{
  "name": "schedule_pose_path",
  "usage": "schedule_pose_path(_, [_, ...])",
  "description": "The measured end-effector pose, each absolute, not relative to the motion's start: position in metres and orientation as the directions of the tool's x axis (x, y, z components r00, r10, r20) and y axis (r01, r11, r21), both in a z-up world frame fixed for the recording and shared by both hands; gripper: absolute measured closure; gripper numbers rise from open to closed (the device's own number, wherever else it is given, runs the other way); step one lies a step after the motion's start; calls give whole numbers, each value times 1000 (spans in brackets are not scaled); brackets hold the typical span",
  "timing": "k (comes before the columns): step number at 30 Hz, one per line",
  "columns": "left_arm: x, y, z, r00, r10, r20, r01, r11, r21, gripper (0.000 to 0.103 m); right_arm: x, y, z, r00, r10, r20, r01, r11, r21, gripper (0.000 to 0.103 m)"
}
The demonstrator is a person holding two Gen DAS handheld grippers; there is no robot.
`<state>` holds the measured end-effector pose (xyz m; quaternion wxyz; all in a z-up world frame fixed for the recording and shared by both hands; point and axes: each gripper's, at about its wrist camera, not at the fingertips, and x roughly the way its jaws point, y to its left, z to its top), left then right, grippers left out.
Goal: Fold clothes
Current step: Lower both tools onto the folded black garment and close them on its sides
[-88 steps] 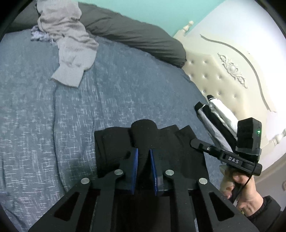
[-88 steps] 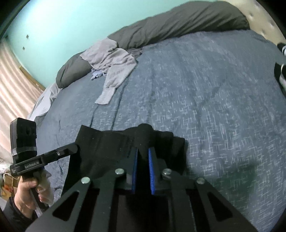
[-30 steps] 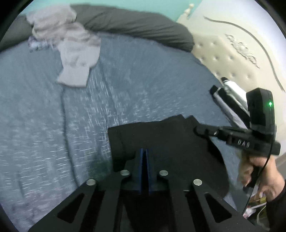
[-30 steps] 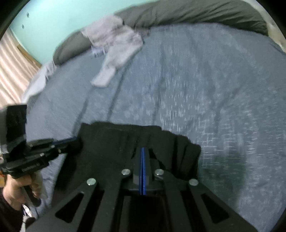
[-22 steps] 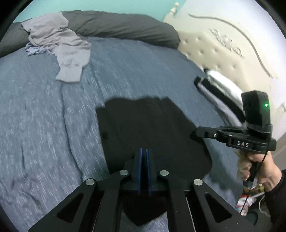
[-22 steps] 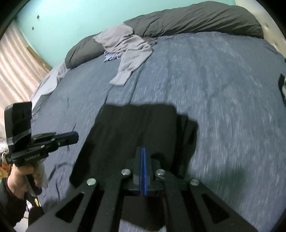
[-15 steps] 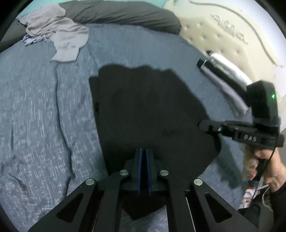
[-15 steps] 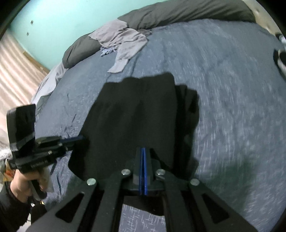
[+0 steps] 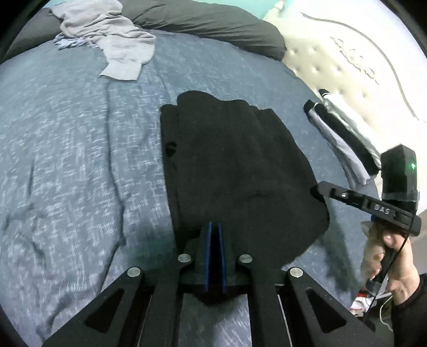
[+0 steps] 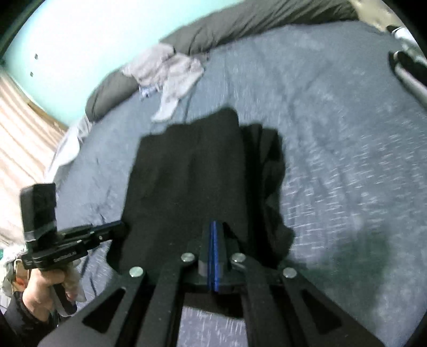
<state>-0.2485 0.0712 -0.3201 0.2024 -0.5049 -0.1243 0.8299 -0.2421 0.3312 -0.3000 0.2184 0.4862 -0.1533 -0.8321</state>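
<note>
A black garment (image 9: 234, 160) lies spread flat on the blue-grey bed cover (image 9: 80, 160), its far edge bumpy and its right side rounded. My left gripper (image 9: 215, 232) is shut on its near edge, with dark cloth between the blue pads and a flap hanging below the fingers. At the right of this view the right gripper (image 9: 321, 186) meets the garment's right edge. In the right wrist view the black garment (image 10: 192, 173) runs away from my right gripper (image 10: 213, 227), which is shut on its near hem. The left gripper (image 10: 120, 228) touches its left edge there.
A crumpled grey garment (image 9: 120, 48) lies at the far side against a dark grey rolled duvet (image 9: 213, 24). A folded black-and-white stack (image 9: 344, 144) sits by the cream tufted headboard (image 9: 347, 66). A person's hand (image 9: 392, 261) holds the right gripper's handle.
Both grippers went from open around bunched black cloth to shut on it. They drew back toward the near bed edge, and the garment stretched out flat and long.
</note>
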Motion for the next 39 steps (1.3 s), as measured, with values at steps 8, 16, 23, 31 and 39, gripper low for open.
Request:
schedule_pose_path(8, [-232,81,-333,-390,439,-809,-218,-898,-382,95,-215,325,-306,-421,-504,-754,196,-862,467,103])
schedule_pose_path(16, [-228,69,-340,-389,457,-800,-172,-889,-424,86,-213,331,-323,-406,-502,-764,153,-861,485,103])
schedule_pose_path(23, [-239,54,-343,-358,502,-787,-121,-861,-493,51,-223,365,-313,-443,-491,-750,39,-847,531,61])
schedule_pose_path(31, [-244,53,-359,-320,567,-759,-82,-814,-574,46,-231,362,-337,-352,-511,-785,-10,-836,548,42])
schedule_pose_path(39, [-256,58,-372,-303,618,-726,-77,-775,-628,43,-241,356,-351,-322,-543,-776,-8,-818,576,34])
